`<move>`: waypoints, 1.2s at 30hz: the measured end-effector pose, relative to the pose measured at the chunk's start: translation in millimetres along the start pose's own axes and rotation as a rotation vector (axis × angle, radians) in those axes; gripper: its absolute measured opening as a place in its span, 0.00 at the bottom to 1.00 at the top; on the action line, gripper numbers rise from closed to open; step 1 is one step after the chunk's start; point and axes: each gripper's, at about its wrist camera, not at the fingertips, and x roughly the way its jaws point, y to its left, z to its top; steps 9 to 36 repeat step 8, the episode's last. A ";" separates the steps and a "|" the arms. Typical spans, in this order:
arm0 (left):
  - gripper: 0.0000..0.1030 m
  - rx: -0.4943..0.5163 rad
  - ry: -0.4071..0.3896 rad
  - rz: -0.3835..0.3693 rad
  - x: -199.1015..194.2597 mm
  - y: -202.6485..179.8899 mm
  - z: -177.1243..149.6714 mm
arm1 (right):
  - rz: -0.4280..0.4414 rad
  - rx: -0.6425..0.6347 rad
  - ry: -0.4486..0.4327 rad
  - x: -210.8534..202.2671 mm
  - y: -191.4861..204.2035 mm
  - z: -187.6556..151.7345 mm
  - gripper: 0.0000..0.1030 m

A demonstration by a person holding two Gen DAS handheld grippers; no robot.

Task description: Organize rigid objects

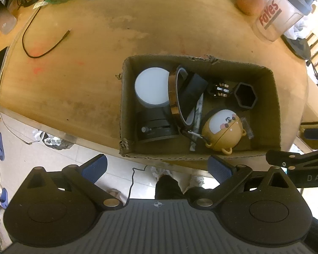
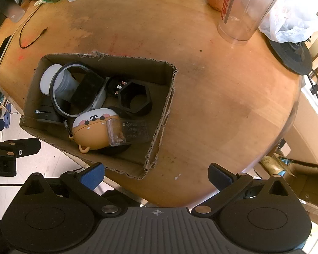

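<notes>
In the left wrist view, the left gripper (image 1: 156, 168) is wide open and holds nothing. Just ahead sits the brown cardboard box (image 1: 201, 155), full of small hard things.

In the right wrist view, the right gripper (image 2: 156, 174) is wide open and empty too. The box is ahead to its left on the round wooden desk (image 2: 212, 97). The tidying looks almost done. Next, maybe pull back.

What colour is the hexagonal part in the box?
Black hexagonal part, clearest in the right wrist view.

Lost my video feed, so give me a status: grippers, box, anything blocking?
Left gripper open, empty. Right gripper open, empty, both short of the table edge. Cardboard box loaded: tape roll, hex piece, bear case. Nothing blocking.
</notes>
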 end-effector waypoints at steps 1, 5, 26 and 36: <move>1.00 -0.002 0.000 0.000 0.0 0.0 0.2 | 0.000 0.000 0.000 0.1 0.2 -0.2 1.00; 1.00 -0.015 -0.004 -0.019 -0.8 1.5 0.7 | -0.001 -0.002 0.000 0.3 0.3 -0.1 1.00; 1.00 -0.017 -0.015 -0.020 -2.4 0.6 1.1 | -0.003 -0.003 0.000 0.0 -0.3 0.2 1.00; 1.00 -0.017 -0.015 -0.020 -2.4 0.6 1.1 | -0.003 -0.003 0.000 0.0 -0.3 0.2 1.00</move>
